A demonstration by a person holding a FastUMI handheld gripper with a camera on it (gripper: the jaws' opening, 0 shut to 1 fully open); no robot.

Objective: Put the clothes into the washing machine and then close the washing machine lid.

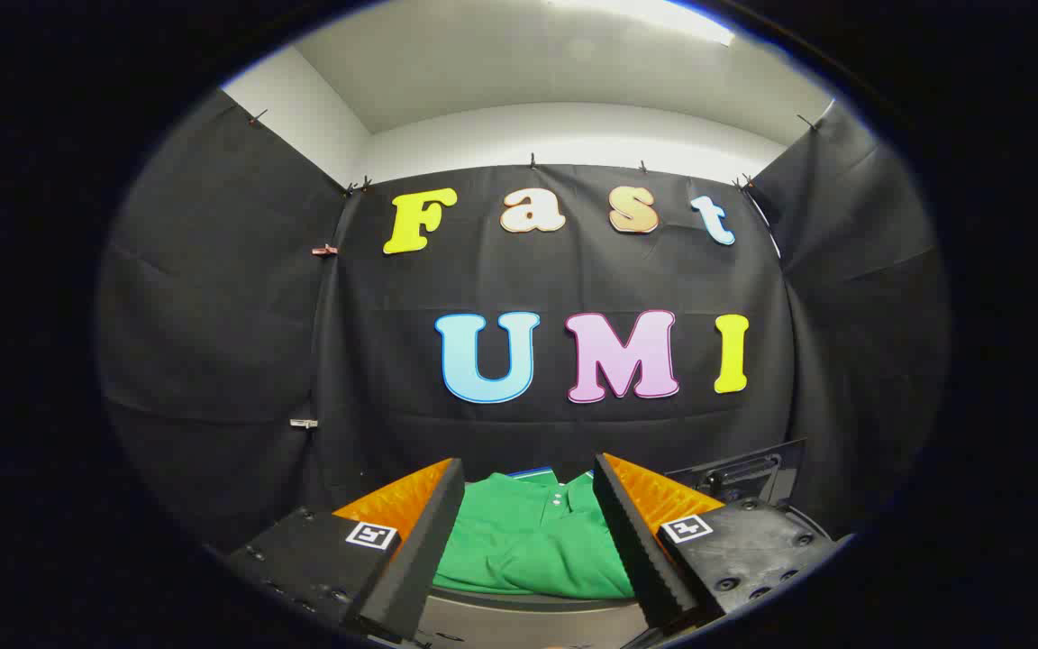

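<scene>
The folded green polo shirt with small white buttons lies on a pale grey tabletop, just ahead of the fingers and partly framed between them. At the right, beyond the right finger, stands a dark hinged panel, perhaps the washing machine lid; I cannot tell for sure. The claw is wide and holds nothing. To grasp well, I think it should go lower and forward, and pinch a thick fold near the collar.
</scene>
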